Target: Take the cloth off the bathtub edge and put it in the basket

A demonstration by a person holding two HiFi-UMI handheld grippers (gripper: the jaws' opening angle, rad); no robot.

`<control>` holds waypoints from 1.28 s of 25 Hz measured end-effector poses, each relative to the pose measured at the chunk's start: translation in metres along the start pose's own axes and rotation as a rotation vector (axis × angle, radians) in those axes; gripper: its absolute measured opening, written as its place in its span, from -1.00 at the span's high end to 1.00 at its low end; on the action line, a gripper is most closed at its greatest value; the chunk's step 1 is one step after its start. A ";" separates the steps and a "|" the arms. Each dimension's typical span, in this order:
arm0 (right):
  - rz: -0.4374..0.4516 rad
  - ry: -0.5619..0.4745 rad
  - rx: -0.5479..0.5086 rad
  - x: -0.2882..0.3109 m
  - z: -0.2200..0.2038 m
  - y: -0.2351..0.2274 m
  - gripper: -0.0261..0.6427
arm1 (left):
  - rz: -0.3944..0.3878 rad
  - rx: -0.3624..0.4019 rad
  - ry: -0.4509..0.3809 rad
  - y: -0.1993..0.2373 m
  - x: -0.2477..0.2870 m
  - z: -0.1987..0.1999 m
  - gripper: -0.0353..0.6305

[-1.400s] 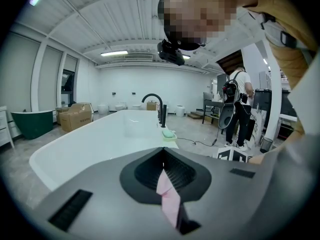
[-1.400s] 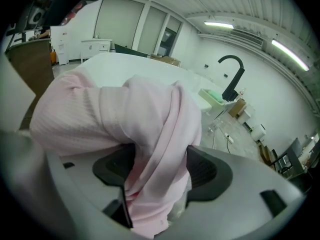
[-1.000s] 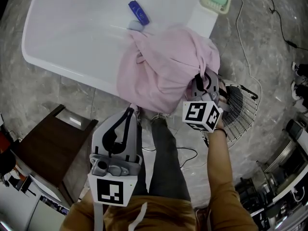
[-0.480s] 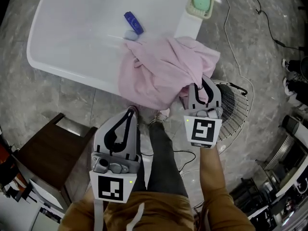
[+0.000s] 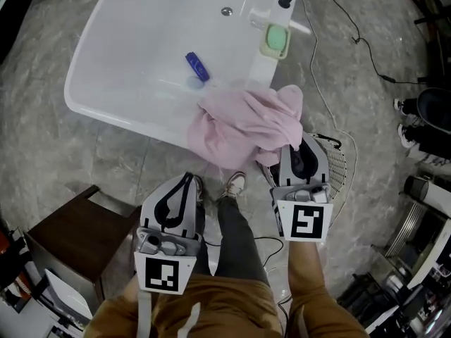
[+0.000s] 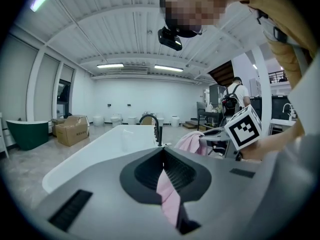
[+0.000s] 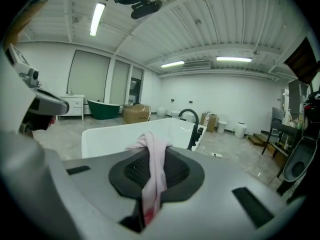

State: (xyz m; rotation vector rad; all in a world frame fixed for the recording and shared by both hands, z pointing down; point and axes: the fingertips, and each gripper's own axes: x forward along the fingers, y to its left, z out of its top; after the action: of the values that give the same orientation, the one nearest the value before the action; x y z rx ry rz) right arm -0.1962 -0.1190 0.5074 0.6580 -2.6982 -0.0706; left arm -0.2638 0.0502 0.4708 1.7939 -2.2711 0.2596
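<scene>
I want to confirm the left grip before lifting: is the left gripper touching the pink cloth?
Touching. The left gripper view shows a strip of the pink cloth pinched between the closed fingers of the left gripper.

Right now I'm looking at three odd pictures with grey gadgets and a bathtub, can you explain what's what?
There is no robot here: a person holds a grey two-jaw gripper in each hand. The head view comes from a camera on the person's head, looking down at the left gripper, the right gripper, a white bathtub and a wire basket on the floor. The other two views come from cameras riding on each gripper, looking along its jaws. Both grippers are shut on the pink cloth; the right one's jaws have just been closing on it. A blue object lies in the tub.
</scene>
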 end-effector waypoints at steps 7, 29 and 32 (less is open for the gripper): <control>-0.040 -0.112 0.033 -0.054 0.097 -0.004 0.82 | -0.001 -0.012 -0.036 0.008 -0.039 0.044 0.88; -0.119 -0.516 -0.038 -0.257 0.383 -0.012 0.82 | 0.035 0.032 -0.327 0.025 -0.131 0.217 0.88; -0.145 -0.515 -0.037 -0.269 0.388 -0.014 0.82 | 0.029 0.065 -0.368 0.026 -0.134 0.231 0.88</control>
State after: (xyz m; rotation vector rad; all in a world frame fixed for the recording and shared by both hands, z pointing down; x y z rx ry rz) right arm -0.1061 -0.0233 0.0538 0.9304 -3.1166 -0.3734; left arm -0.2768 0.1163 0.2105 1.9807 -2.5598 0.0049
